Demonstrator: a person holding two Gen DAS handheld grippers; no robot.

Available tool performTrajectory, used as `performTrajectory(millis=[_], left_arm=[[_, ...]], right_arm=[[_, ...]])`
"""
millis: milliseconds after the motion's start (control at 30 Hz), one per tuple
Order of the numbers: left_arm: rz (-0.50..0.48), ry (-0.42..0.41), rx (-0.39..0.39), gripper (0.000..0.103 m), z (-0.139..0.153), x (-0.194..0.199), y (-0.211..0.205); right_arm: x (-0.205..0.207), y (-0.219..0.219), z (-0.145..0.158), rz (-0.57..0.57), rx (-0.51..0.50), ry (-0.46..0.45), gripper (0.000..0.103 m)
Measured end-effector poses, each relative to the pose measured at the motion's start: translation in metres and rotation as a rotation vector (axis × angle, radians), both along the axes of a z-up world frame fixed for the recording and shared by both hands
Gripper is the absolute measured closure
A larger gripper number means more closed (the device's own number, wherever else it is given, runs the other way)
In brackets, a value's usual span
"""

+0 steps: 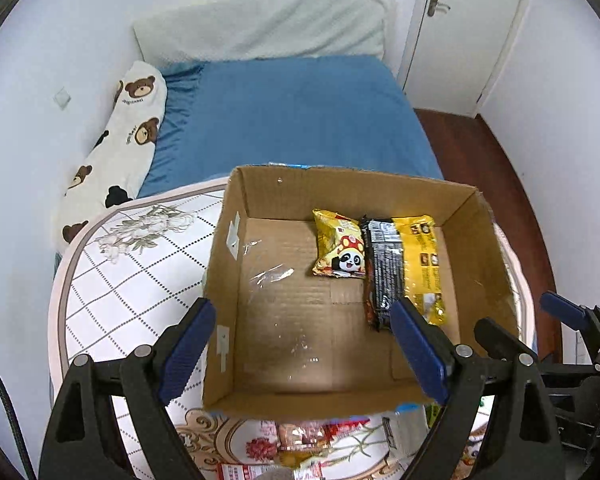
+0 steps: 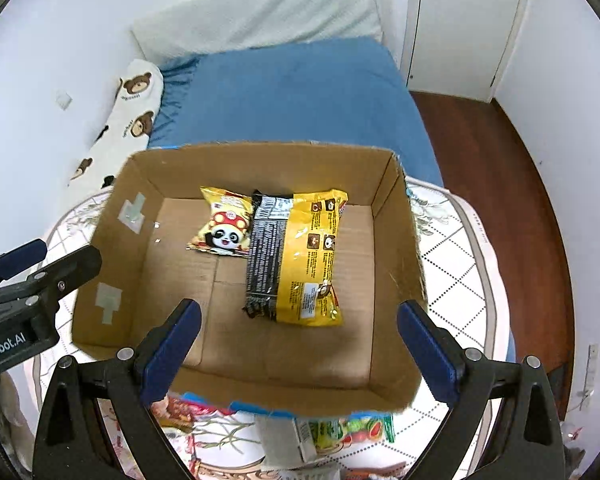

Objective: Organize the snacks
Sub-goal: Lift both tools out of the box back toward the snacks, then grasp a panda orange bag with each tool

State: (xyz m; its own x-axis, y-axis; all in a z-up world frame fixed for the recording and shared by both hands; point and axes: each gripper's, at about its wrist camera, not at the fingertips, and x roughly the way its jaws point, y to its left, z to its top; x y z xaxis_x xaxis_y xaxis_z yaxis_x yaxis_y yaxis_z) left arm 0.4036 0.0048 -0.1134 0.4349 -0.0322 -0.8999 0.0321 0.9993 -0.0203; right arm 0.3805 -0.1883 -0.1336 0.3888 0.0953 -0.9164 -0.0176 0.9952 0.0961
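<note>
An open cardboard box [image 1: 226, 256] [image 2: 112, 216] stands on a patterned table. Inside lie two packets: a small yellow panda snack bag [image 1: 338, 250] [image 2: 224, 226] and a larger yellow and black packet [image 1: 406, 268] [image 2: 296, 256] to its right. My left gripper [image 1: 304, 344] hangs open above the box's near left part, nothing between its blue pads. My right gripper [image 2: 300, 344] hangs open over the box's near edge, also holding nothing. Several loose snack packets [image 1: 304, 440] [image 2: 340, 432] lie on the table in front of the box, partly hidden by its near wall.
The table [image 1: 120, 280] [image 2: 460, 264] has a white grid and flower cover and stands against a bed with a blue sheet [image 1: 292, 116] [image 2: 288, 96]. A bear-print pillow [image 1: 124, 136] lies along the left wall. A white door [image 1: 460, 28] and wooden floor [image 2: 480, 152] are on the right.
</note>
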Motion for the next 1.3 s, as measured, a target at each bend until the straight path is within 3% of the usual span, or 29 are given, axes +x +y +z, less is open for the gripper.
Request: performTrajectory(millis=[233, 400, 600, 767, 967, 1167, 1233, 1300], left_arm=[[0.007, -0.030, -0.031, 0.013, 0.019, -0.045, 0.007], [0.016, 0.012, -0.029, 0.013, 0.005, -0.085, 0.011], [0.028, 0.172, -0.012, 0.013, -0.053, -0.149, 0.015], [-0.006, 0.334, 0.003, 0.013, -0.116, -0.194, 0.010], [-0.007, 0.449, 0.002, 0.013, -0.168, -0.210, 0.001], [0.004, 0.491, 0.024, 0.013, -0.198, -0.204, -0.008], [0.002, 0.495, 0.048, 0.016, -0.206, -0.201, -0.011], [0.003, 0.506, 0.060, 0.037, -0.216, -0.198, -0.013]], right_arm=[[-0.045, 0.000, 0.025, -0.017, 0.036, -0.027, 0.003], [-0.086, -0.008, 0.012, -0.039, 0.077, 0.019, 0.003], [-0.139, -0.028, -0.030, -0.074, 0.117, 0.128, 0.003], [-0.179, -0.057, -0.067, -0.129, 0.074, 0.211, 0.003], [-0.203, -0.095, -0.115, -0.180, 0.012, 0.303, 0.003], [-0.214, -0.107, -0.151, -0.183, -0.003, 0.347, 0.011], [-0.215, -0.108, -0.160, -0.178, -0.012, 0.358, 0.011], [-0.215, -0.110, -0.170, -0.171, -0.014, 0.371, 0.016]])
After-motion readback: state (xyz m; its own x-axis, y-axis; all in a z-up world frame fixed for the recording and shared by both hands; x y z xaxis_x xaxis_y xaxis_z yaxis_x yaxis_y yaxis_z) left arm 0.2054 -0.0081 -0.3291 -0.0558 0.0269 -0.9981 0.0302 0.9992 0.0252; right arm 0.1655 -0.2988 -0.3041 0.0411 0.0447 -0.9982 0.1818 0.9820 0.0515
